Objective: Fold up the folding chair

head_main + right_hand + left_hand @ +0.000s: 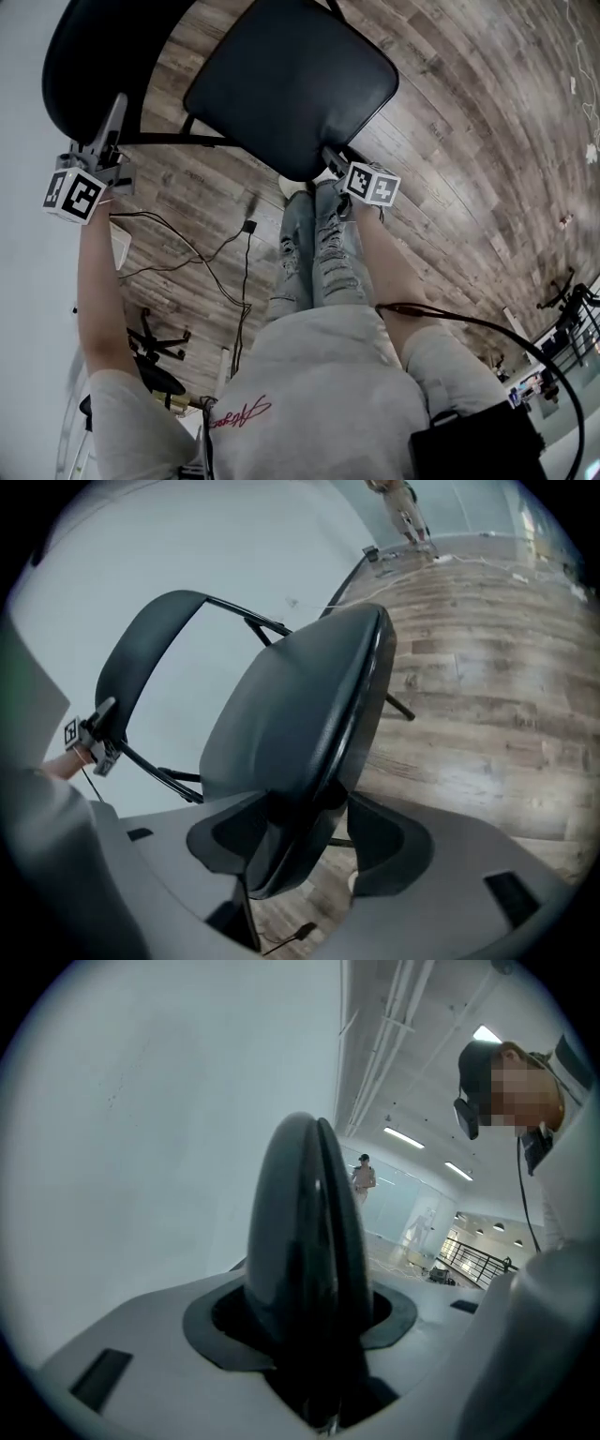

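Black padded folding chair [291,84]: unfolded, on brown wood-plank floor [450,141] beside white wall [19,122]. Left gripper [114,111]: jaws closed on curved black backrest [89,66] edge. Right gripper [334,157]: jaws wide, seat's front edge between them, ungripped. Black cables [225,248]: on floor beside person's legs. Red script [242,411] on grey shirt: illegible.

The left arm [98,300] stretches forward, its left grey plastic 2-jaw gripper [114,112] closed on the black padded chair backrest [84,56], while the right arm [389,272] angles down, its right grey plastic 2-jaw gripper [333,161] spread wide around the black padded chair seat [291,84], 1 pad clear of it
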`<state>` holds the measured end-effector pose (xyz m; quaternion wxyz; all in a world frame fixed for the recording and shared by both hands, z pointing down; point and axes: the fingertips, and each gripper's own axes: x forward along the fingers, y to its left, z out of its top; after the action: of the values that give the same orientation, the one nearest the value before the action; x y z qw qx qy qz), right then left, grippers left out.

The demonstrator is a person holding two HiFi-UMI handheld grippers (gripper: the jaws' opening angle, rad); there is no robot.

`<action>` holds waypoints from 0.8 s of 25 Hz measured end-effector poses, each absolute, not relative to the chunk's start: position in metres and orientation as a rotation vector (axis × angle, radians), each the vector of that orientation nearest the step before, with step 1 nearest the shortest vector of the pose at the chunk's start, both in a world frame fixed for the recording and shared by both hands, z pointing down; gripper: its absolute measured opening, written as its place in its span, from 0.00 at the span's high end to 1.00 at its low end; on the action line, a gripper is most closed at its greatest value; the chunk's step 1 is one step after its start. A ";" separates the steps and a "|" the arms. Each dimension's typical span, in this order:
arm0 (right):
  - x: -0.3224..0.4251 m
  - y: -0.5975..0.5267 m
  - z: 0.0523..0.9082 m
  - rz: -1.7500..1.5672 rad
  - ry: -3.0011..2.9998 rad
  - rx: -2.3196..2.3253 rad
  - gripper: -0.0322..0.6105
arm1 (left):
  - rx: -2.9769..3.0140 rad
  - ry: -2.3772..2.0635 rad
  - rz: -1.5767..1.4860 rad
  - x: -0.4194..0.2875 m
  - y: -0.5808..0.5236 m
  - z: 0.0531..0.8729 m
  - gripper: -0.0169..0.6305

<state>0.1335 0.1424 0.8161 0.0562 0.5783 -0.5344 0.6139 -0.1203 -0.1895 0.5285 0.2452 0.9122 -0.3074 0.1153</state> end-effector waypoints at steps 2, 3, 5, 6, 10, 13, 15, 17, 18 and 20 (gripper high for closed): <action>0.134 0.140 0.818 1.976 -1.665 1.725 0.56 | 2.508 -0.832 0.313 -0.116 -0.188 0.525 0.61; 0.134 0.139 0.819 2.056 -1.700 1.702 0.55 | 2.518 -0.828 0.305 -0.116 -0.188 0.525 0.61; 0.129 0.138 0.821 2.231 -1.789 1.630 0.55 | 2.537 -0.820 0.289 -0.115 -0.187 0.523 0.61; 0.128 0.138 0.821 2.285 -1.841 1.586 0.55 | 2.544 -0.815 0.280 -0.115 -0.187 0.521 0.61; 0.123 0.132 0.821 2.393 -2.047 1.406 0.55 | 2.550 -0.803 0.243 -0.116 -0.188 0.518 0.62; 0.119 0.127 0.819 2.404 -2.182 1.289 0.55 | 2.543 -0.780 0.207 -0.118 -0.188 0.518 0.64; 0.119 0.124 0.817 2.394 -2.216 1.271 0.55 | 2.541 -0.773 0.196 -0.117 -0.188 0.517 0.66; 0.119 0.123 0.818 2.412 -2.188 1.298 0.55 | 2.537 -0.767 0.191 -0.117 -0.189 0.517 0.67; 0.118 0.123 0.819 2.421 -2.166 1.310 0.55 | 2.533 -0.760 0.188 -0.117 -0.189 0.517 0.68; 0.119 0.123 0.817 2.416 -2.144 1.313 0.55 | 2.528 -0.746 0.184 -0.116 -0.187 0.517 0.70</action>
<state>0.1189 0.1230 0.8173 -0.1716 0.3711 -0.6058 0.6826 -0.1157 -0.1873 0.5165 0.2472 0.9271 -0.2736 0.0673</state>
